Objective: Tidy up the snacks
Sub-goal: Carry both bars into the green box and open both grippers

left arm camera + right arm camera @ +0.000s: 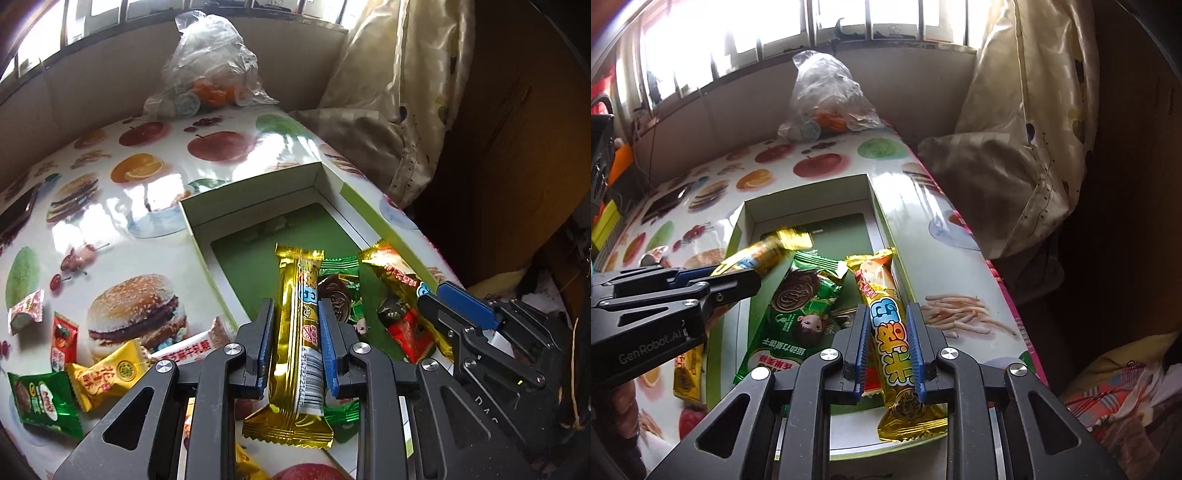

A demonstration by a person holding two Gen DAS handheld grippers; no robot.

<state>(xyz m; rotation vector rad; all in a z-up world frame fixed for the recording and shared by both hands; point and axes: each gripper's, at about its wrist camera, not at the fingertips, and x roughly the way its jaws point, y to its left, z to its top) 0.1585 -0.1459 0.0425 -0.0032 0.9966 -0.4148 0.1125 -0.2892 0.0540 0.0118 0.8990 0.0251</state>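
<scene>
While clamped mid-length in left tool [295,325] and right tool [886,339]: gold snack bars [299,332], light, slippery, crushable.

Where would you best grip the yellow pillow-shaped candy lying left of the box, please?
Across the puffed middle of the yellow candy, from above. It lies flat on the tablecloth, and a green packet and a white bar crowd its crimped ends.
</scene>
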